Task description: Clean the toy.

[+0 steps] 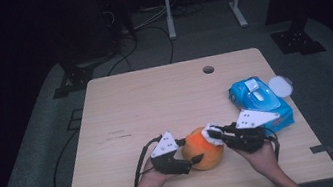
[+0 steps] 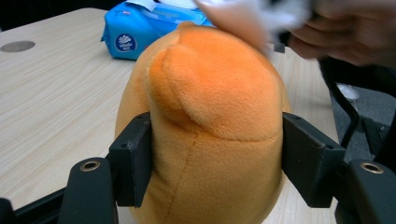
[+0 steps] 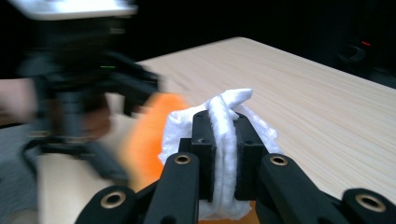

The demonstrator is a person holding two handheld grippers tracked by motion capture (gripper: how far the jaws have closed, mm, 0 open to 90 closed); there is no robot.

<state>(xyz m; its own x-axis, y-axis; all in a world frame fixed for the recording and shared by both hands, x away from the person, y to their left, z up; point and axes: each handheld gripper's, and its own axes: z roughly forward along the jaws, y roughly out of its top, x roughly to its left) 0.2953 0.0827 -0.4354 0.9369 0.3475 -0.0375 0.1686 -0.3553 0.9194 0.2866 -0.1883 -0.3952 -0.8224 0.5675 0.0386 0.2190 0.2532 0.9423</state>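
Near the desk's [image 1: 121, 105] front edge, the left gripper [image 1: 193, 160] squeezes the orange plush toy [image 1: 203, 148] while the right gripper [image 1: 211, 133] pinches a white wipe [image 3: 224, 121] against its top; hard rubbing could pull the soft toy loose.

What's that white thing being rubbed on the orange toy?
On the wooden table, near its front edge, sits an orange plush toy. Pressed against its top is a crumpled white wipe, pinched in the right gripper; it is the one soft white thing there.
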